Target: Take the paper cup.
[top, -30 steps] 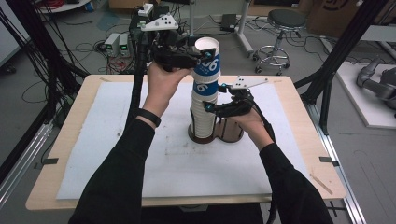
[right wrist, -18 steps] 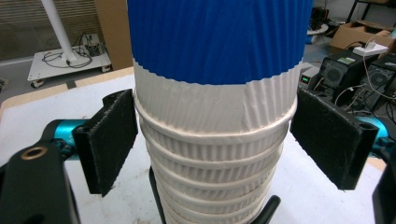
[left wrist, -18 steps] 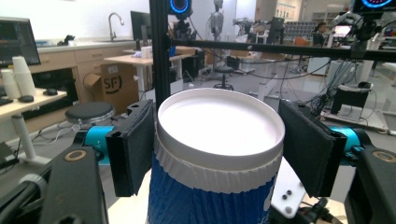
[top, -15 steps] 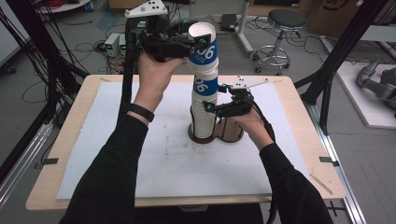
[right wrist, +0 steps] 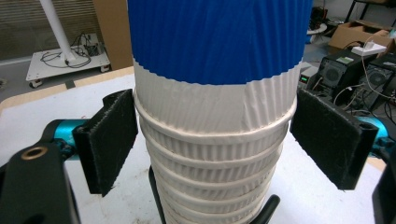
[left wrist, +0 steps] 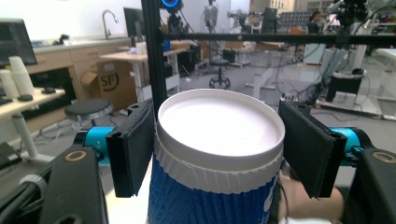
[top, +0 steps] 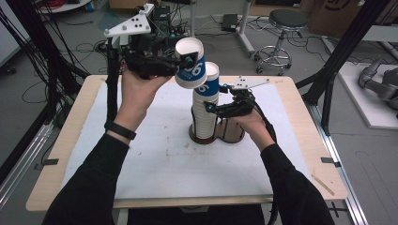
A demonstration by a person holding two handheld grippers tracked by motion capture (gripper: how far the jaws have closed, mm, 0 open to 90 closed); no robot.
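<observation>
A tall stack of blue-and-white ribbed paper cups (top: 205, 115) stands in a brown holder (top: 231, 134) at the middle of the table. My right gripper (top: 212, 108) is shut on the cup stack (right wrist: 215, 70) low down, a black pad (right wrist: 109, 140) pressed against each side. My left gripper (top: 187, 60) is shut on a single cup (top: 193, 75), which hangs tilted above and to the left of the stack's top. In the left gripper view that cup (left wrist: 219, 121) shows its white round end between the jaws of the left gripper (left wrist: 217, 154).
A white mat (top: 155, 159) covers the wooden table (top: 300, 93). Black frame posts (top: 335, 75) rise at the table's right, and cables hang at its left. A stool (top: 286, 21) and boxes stand on the floor beyond the far edge.
My left gripper has lifted the top cup off the stack, carrying it up and to the left and tilting it. The right gripper has stayed on the stack.
</observation>
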